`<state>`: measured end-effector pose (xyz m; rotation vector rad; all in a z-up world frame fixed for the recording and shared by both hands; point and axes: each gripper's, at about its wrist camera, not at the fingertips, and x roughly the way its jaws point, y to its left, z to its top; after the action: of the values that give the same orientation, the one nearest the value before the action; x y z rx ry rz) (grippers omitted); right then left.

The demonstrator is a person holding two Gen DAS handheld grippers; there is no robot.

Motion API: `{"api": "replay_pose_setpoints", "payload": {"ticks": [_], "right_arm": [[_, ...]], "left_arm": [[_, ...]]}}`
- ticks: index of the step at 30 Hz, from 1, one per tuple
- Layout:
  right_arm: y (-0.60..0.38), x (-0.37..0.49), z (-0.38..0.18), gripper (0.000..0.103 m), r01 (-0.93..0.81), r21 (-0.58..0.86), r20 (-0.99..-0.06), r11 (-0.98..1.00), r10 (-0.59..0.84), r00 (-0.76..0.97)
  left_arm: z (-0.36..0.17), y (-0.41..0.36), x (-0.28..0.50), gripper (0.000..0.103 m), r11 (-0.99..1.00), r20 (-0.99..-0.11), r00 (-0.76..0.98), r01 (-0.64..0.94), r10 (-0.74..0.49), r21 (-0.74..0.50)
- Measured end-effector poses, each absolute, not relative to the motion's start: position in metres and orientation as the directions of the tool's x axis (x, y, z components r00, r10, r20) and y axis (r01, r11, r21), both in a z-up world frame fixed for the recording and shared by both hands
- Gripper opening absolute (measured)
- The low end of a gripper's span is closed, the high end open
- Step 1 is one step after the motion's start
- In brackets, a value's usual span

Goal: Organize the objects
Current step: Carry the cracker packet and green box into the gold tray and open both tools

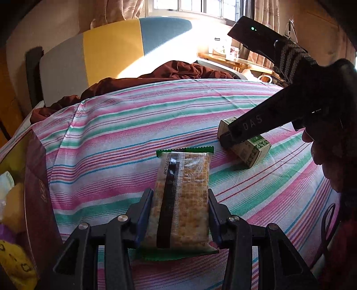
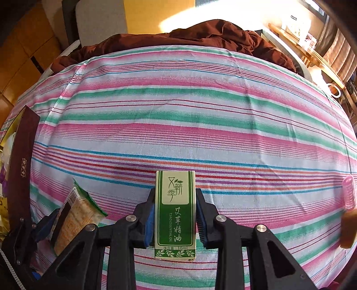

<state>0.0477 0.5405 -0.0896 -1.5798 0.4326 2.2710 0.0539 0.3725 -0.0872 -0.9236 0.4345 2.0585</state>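
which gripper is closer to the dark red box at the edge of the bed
Left. The left gripper, holding the cracker packet, is beside the dark red box; the right gripper is farther off.

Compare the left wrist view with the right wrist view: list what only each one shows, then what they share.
Only the left wrist view: the window, the hand behind the right gripper, and the yellow things in the dark box.

Only the right wrist view: the printed front of the green carton, and a pink roller at the right edge.

Both: the striped sheet, the brown blanket, the left gripper shut on the cracker packet, and the right gripper shut on the carton.
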Motion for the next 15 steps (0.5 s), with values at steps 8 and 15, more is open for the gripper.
{"api": "replay_pose_setpoints", "payload": {"ticks": [8, 15], "right_arm": [[0.530, 0.048, -0.093, 0.030, -0.427, 0.029, -0.939, -0.904, 0.121, -0.321], [0.526, 0.046, -0.098, 0.030, -0.420, 0.010, -0.937, -0.907, 0.139, -0.321]], "left_arm": [[-0.058, 0.351, 0.062, 0.046, -0.620, -0.717, -0.426, -0.784, 0.551, -0.011], [-0.018, 0.321, 0.064, 0.046, -0.655, -0.671, -0.484, -0.755, 0.561, -0.003]]}}
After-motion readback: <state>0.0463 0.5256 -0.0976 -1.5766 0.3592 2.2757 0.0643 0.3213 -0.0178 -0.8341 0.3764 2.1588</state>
